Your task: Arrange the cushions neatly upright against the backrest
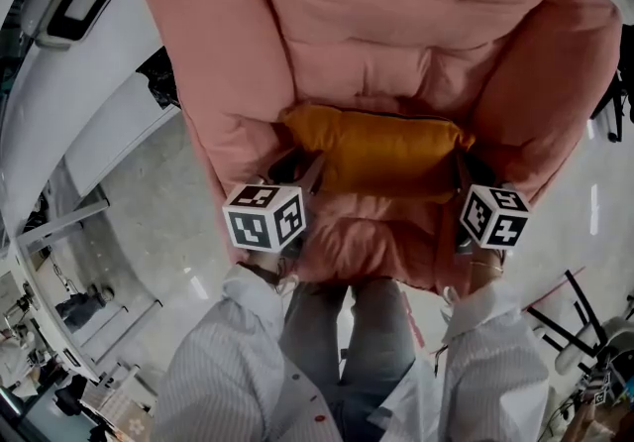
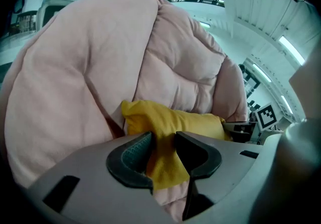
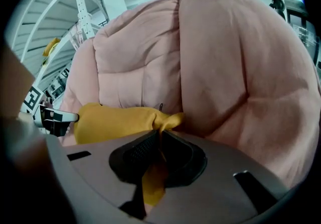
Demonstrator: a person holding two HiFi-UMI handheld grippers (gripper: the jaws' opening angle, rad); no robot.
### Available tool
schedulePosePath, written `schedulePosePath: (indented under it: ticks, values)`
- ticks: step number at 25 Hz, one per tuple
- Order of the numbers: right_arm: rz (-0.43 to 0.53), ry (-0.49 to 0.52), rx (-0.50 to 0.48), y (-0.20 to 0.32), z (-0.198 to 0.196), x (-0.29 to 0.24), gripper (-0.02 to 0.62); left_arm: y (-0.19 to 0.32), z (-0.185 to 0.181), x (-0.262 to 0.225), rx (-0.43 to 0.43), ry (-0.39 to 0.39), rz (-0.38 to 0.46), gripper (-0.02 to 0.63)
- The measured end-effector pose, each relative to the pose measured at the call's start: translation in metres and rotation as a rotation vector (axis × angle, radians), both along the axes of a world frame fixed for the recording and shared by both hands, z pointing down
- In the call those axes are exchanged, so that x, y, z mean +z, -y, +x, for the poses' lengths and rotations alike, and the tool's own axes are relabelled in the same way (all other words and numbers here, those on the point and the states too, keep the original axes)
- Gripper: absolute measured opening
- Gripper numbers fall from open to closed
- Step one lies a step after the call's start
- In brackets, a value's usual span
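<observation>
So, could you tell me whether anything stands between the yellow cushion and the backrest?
Nothing visible does. The yellow cushion lies right at the foot of the backrest, its ends pinched by the left gripper and the right gripper.

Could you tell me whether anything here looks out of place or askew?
Only slightly: the yellow fabric cushion sits low against the backrest of the pink padded armchair, its two end corners bunched up where the left tongs and right tongs pinch them. Nothing looks spilled or damaged.

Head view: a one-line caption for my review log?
Left hand-held gripper and right hand-held gripper hold a yellow cushion by its ends in a pink armchair.
</observation>
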State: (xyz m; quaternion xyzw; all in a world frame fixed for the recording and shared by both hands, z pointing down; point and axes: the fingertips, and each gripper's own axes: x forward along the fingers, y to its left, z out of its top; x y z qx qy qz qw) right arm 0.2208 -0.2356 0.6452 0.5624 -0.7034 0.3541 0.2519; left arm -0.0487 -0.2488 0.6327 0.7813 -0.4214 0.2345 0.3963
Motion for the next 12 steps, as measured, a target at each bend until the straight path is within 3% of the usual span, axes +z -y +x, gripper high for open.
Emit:
schedulePosePath:
  ticks: [6,12]
  values:
    - [-0.034,-0.055,-0.034,-0.010,-0.001,0.016,0.029,-0.014,-0.003,0.022,0.022,0.022,-0.055,0.171]
    - [-0.058,-0.045,-0.019,-0.024,-0.002,0.026,0.029,-0.029,-0.005,0.035,0.022,0.036,-0.068,0.183]
